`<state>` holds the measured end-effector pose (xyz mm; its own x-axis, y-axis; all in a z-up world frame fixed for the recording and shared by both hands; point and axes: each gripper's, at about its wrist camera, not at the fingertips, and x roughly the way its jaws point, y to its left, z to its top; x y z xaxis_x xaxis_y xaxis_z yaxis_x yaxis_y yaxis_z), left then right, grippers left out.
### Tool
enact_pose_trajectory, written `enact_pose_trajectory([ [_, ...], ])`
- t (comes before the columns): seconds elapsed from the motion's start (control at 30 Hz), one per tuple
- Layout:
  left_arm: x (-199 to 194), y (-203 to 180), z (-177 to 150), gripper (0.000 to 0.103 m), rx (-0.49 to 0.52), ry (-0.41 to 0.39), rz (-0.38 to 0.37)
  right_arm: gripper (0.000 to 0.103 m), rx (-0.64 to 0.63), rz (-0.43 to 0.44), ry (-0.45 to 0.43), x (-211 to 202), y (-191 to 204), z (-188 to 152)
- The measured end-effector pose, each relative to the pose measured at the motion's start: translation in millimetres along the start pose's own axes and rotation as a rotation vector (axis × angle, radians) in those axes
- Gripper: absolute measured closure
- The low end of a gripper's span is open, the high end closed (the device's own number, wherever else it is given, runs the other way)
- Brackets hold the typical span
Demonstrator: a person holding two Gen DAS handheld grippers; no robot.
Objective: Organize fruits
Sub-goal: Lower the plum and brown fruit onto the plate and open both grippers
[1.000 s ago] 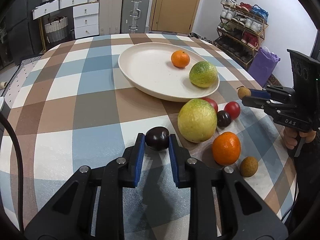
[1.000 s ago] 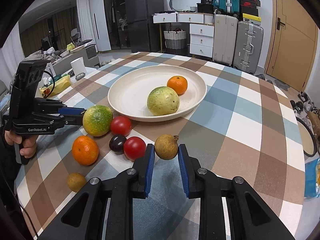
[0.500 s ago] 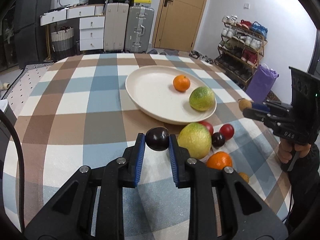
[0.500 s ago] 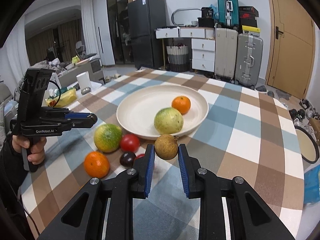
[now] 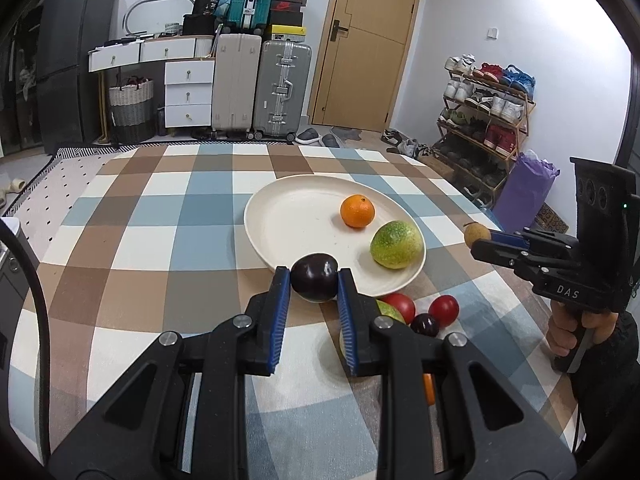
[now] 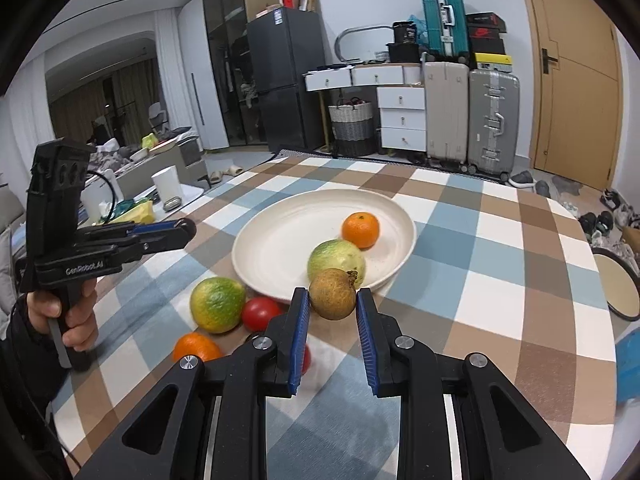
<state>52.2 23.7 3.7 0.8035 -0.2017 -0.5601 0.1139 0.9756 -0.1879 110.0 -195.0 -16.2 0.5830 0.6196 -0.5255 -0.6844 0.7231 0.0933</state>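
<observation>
My left gripper (image 5: pixel 314 280) is shut on a dark purple plum (image 5: pixel 314 282), held above the near rim of the cream plate (image 5: pixel 288 216). My right gripper (image 6: pixel 333 298) is shut on a small brown round fruit (image 6: pixel 333 294), raised in front of the same plate (image 6: pixel 280 240). An orange (image 5: pixel 357 211) and a green-yellow citrus (image 5: pixel 396 244) lie on the plate. On the cloth beside the plate lie two red tomatoes (image 5: pixel 444 310), a small dark plum (image 5: pixel 425 324), a green citrus (image 6: pixel 217 304) and another orange (image 6: pixel 196 347).
The checked tablecloth (image 5: pixel 160 240) covers a round table. A person's hand (image 6: pixel 68 312) holds the left gripper at the table's left side. Suitcases, drawers and a shoe rack (image 5: pixel 486 120) stand beyond the table. A white cup (image 6: pixel 168 184) sits on a side surface.
Both grippers have lifted with their fruit and tilted up, so the loose fruits sank lower in view. The plum and brown fruit stay clamped.
</observation>
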Motion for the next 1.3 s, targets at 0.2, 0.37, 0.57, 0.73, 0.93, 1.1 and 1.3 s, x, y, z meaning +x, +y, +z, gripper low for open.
enact_pose_trajectory([
  [0.2,8.3,-3.7,13.3,0.082,0.016,-0.015,0.011,0.078,0.007,-0.051,-0.030,1.1,1.8,12.2],
  [0.37,14.8,-3.4,26.5,0.082,0.022,-0.029,0.014,0.078,0.013,-0.059,-0.040,4.5,1.1,22.7],
  [0.57,26.6,-3.5,38.2,0.082,0.029,-0.029,0.018,0.078,0.042,-0.067,-0.046,10.9,-6.5,34.0],
  [0.73,39.8,-5.5,45.5,0.082,0.043,-0.022,0.017,0.078,0.067,-0.070,-0.045,16.1,-14.3,39.4],
  [0.93,54.4,-3.6,50.6,0.082,0.059,-0.009,0.029,0.078,0.071,-0.081,-0.038,22.6,-18.1,44.8],
  [1.1,64.2,4.2,44.9,0.082,0.033,0.006,0.028,0.078,0.101,-0.081,-0.028,30.0,-23.6,41.0],
  [1.3,76.6,8.8,39.7,0.082,0.027,0.029,0.036,0.078,0.124,-0.090,-0.005,40.6,-29.1,33.1],
])
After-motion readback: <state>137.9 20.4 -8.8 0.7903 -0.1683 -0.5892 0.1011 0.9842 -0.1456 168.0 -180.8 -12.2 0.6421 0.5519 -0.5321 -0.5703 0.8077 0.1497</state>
